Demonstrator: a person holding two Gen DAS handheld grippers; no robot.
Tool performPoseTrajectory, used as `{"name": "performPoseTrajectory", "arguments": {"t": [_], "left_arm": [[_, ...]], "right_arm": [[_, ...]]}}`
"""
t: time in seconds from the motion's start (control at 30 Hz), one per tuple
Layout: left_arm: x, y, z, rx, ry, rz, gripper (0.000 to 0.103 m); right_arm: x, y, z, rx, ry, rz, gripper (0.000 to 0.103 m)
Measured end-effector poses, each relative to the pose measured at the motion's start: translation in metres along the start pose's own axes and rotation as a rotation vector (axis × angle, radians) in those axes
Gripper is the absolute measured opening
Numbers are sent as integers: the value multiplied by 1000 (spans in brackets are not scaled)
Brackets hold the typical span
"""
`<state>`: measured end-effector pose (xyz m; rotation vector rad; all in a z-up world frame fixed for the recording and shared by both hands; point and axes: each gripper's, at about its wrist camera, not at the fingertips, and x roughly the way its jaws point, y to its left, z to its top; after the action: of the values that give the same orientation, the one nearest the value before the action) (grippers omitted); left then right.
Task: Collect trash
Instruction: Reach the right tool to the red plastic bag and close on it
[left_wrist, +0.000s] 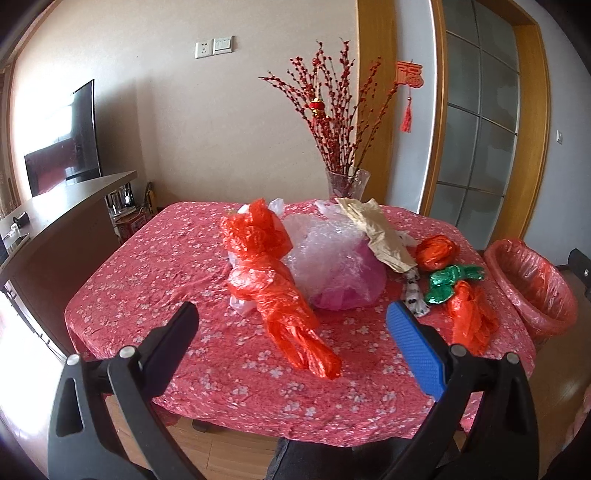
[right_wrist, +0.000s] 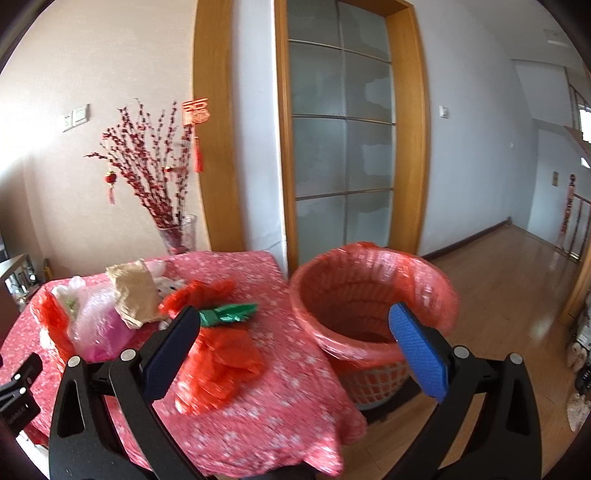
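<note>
meanwhile, the left gripper (left_wrist: 291, 325) hangs with its jaws wide apart and nothing between them, poised above the near edge of the table (left_wrist: 155, 280), seemingly lined up on the long orange-red bag (left_wrist: 275, 295) that lies crumpled straight ahead at twelve o'clock. beyond that bag, at one o'clock, sits a heap of clear bubble wrap (left_wrist: 334, 254) over something pink, with a torn brown paper (left_wrist: 376, 230) draped across its far side. out at two o'clock a small orange bag (left_wrist: 436, 253), a green foil wrapper (left_wrist: 452, 282) and another crumpled orange bag (left_wrist: 471, 319) cluster near the table's right edge, the side closest to the bin. the lined waste basket (left_wrist: 532, 284) stands off the table at three o'clock, its mouth open and, from what shows, empty, so none of the trash appears collected yet.

the right gripper (right_wrist: 293, 343) is likewise spread open and empty, held between table and basket. at ten o'clock from it lies the nearest crumpled orange bag (right_wrist: 218, 363), just beside its left finger, with the green foil wrapper (right_wrist: 227, 314) right behind. at one o'clock the waste basket (right_wrist: 373, 291) waits close by, its red liner folded over the rim, placed so a short swing would carry a piece from cloth to bin. the right-wrist view is blurred, so finer detail there cannot be told. a glass vase (right_wrist: 179, 232) of red branches stands at the table's far edge, well clear of the litter.
</note>
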<state>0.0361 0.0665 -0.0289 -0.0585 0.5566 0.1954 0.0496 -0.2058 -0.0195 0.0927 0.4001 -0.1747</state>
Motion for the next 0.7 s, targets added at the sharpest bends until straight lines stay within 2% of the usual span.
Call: {"name": "performPoseTrajectory", "arguments": {"t": [0.1, 0.27, 0.47, 0.7], "left_arm": [[11, 13, 4, -24, 7, 32, 99], [25, 25, 10, -45, 16, 60, 99], [36, 29, 14, -48, 27, 54, 99], [48, 25, 18, -38, 36, 41, 99]], "right_arm": [[22, 18, 10, -19, 9, 54, 101], [70, 53, 21, -73, 83, 155, 82], [131, 79, 23, -63, 213, 199, 66], [176, 89, 14, -52, 353, 197, 65]]}}
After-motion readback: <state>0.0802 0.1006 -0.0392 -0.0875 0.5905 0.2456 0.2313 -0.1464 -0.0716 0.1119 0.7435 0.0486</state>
